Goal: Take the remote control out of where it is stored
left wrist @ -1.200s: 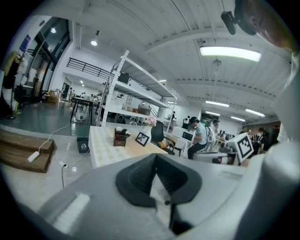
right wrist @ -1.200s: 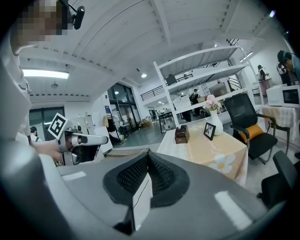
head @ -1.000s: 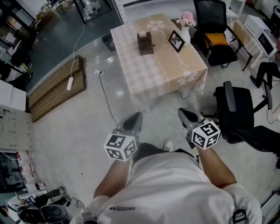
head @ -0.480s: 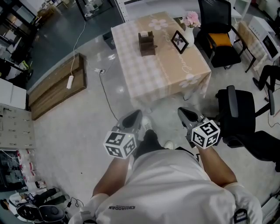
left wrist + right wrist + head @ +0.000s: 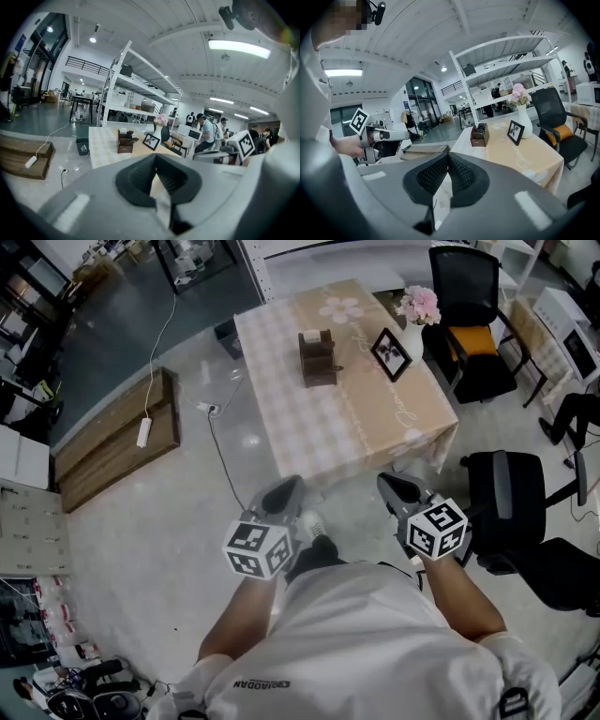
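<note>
Closest to me are my two claws. The left claw is squeezed shut with nothing in it. The right claw is squeezed shut and empty too. Both hang over the bare floor and point at the counter with the checked cloth. The counter is near, but it is not under them. On it stands a brown box. Something dark pokes out of its top, and I think that is the remote control, though it is too small to be sure. Past the box are a picture frame and a vase of pink flowers. So I think none of the job is done yet. I have to reach the counter, open a claw, grab the remote control and lift it out of the box.
</note>
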A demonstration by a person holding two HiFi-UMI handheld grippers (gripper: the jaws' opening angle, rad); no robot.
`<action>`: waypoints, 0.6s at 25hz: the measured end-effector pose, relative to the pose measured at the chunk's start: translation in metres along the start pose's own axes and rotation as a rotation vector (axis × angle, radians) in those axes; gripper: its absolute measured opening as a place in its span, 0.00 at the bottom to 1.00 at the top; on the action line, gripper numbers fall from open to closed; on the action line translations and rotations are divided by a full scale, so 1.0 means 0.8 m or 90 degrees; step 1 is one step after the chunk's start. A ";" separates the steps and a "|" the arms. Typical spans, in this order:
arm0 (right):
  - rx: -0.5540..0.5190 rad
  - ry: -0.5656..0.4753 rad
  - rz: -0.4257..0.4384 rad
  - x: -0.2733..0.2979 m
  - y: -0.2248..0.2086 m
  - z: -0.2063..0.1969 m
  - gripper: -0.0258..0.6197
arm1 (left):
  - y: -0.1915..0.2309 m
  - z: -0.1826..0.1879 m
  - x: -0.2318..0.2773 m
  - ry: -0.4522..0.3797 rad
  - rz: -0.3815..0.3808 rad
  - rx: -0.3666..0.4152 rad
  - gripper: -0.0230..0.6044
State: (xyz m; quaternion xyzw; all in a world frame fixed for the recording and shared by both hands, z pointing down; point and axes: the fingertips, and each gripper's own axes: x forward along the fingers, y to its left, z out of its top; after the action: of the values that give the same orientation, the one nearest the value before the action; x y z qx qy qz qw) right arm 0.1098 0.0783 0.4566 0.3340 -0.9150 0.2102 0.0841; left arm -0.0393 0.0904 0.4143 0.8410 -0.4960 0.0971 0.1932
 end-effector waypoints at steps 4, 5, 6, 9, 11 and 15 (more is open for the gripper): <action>0.005 0.011 -0.007 0.039 -0.015 0.016 0.05 | 0.038 0.010 0.032 0.018 -0.004 -0.008 0.04; 0.004 0.013 -0.009 0.048 -0.018 0.022 0.05 | 0.047 0.014 0.039 0.021 -0.007 -0.009 0.04; 0.002 0.014 -0.012 0.058 -0.021 0.028 0.05 | 0.054 0.018 0.045 0.023 -0.011 -0.010 0.04; -0.009 0.015 -0.026 0.082 -0.031 0.046 0.05 | 0.076 0.029 0.061 0.027 -0.024 -0.009 0.04; -0.013 0.019 -0.038 0.098 -0.039 0.054 0.05 | 0.092 0.037 0.070 0.030 -0.032 -0.005 0.04; -0.032 0.028 -0.068 0.136 -0.055 0.069 0.05 | 0.130 0.054 0.085 0.031 -0.043 0.013 0.04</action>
State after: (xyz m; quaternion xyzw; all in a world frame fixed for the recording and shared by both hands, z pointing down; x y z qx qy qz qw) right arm 0.0547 -0.0391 0.4539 0.3753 -0.8988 0.1899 0.1234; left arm -0.0977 -0.0268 0.4229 0.8565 -0.4614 0.1159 0.1999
